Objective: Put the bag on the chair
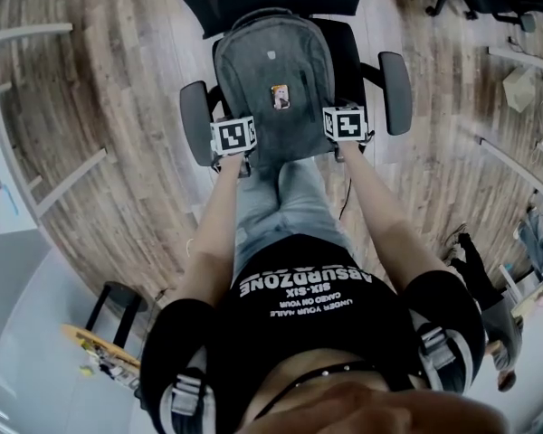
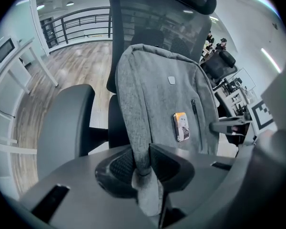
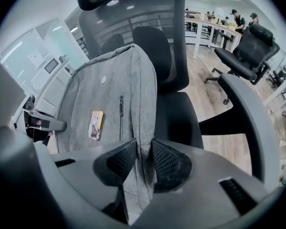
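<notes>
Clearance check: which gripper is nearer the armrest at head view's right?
Right. The right gripper holds the bag beside that armrest; the left gripper holds its opposite edge, across the bag.

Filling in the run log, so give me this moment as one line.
bag: upright in front of chair backrest | left gripper: shut on bag edge | right gripper: shut on bag edge | release: not yet

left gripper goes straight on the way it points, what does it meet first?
The grey backpack: the left gripper is shut on its side edge, so the pack's body lies directly ahead. Behind it stands the chair's mesh backrest, probably next; depth is hard to judge.
</notes>
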